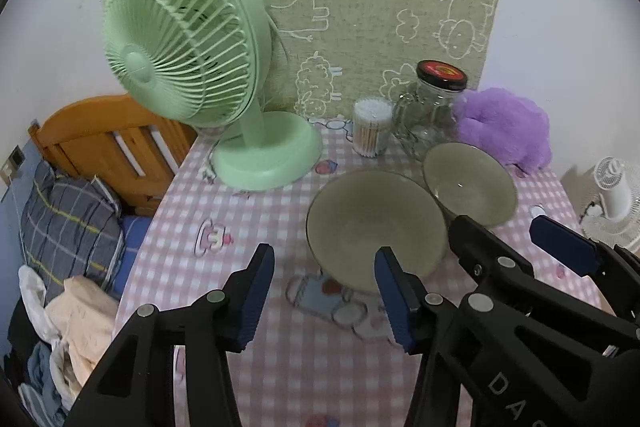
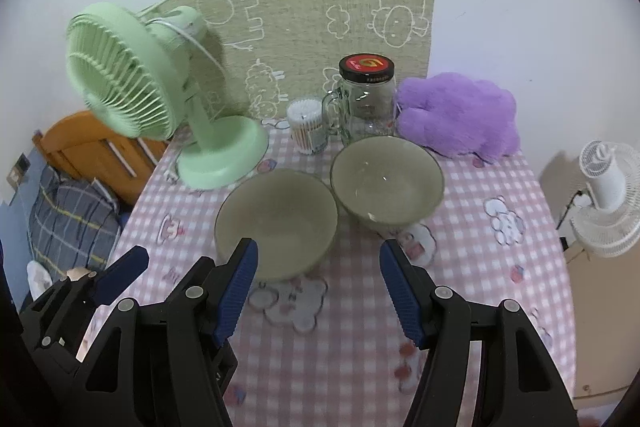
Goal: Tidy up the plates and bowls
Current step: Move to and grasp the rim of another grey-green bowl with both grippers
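Low in frame, the left gripper and right gripper both gape, holding nothing. Mid-frame sit the near bowl and far bowl, rims almost touching; likely glazed, slippery, breakable, so pinch the rim.

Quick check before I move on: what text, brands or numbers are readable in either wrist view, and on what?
"DA", the start of a word cut off by the frame edge: white letters on the right gripper body, in the left wrist view.
Jar lid: a red and green logo with a ring of small print, too blurred to read.
Cotton swab container: label too small to read.
Nothing else readable.
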Demonstrator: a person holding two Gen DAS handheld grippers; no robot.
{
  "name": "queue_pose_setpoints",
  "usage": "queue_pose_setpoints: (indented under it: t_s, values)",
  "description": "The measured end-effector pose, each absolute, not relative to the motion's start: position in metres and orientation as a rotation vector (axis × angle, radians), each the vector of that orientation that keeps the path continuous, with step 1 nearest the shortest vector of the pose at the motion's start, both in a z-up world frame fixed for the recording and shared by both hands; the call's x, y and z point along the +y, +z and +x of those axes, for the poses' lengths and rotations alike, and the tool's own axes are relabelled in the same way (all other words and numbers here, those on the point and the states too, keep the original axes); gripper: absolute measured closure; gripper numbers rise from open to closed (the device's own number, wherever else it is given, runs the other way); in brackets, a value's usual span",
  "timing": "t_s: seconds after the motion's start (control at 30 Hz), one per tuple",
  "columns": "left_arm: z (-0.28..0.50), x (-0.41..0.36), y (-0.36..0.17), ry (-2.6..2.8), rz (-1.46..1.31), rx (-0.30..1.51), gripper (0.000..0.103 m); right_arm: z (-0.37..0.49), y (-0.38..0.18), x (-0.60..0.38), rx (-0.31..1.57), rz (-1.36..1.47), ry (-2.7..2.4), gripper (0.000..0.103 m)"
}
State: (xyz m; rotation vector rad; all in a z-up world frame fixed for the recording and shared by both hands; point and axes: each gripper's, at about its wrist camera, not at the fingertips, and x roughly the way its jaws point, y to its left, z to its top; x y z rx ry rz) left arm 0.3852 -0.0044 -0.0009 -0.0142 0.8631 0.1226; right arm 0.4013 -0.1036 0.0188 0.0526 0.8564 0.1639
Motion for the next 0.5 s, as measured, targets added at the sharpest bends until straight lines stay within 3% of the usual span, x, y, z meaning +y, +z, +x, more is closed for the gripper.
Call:
queue_pose_setpoints:
  t_s: [0.4, 0.5]
  values:
    - [0.439, 0.011, -0.044, 0.1, -0.01, 0.909, 0.05, 0.455, -0.023, -0.097, 0.887, 0.069, 0.054, 0.036]
    - [0.446, 0.014, -0.055, 0.097, -0.018, 0.936, 0.05, 0.46, -0.033, -0.1, 0.923, 0.095, 0.044, 0.045]
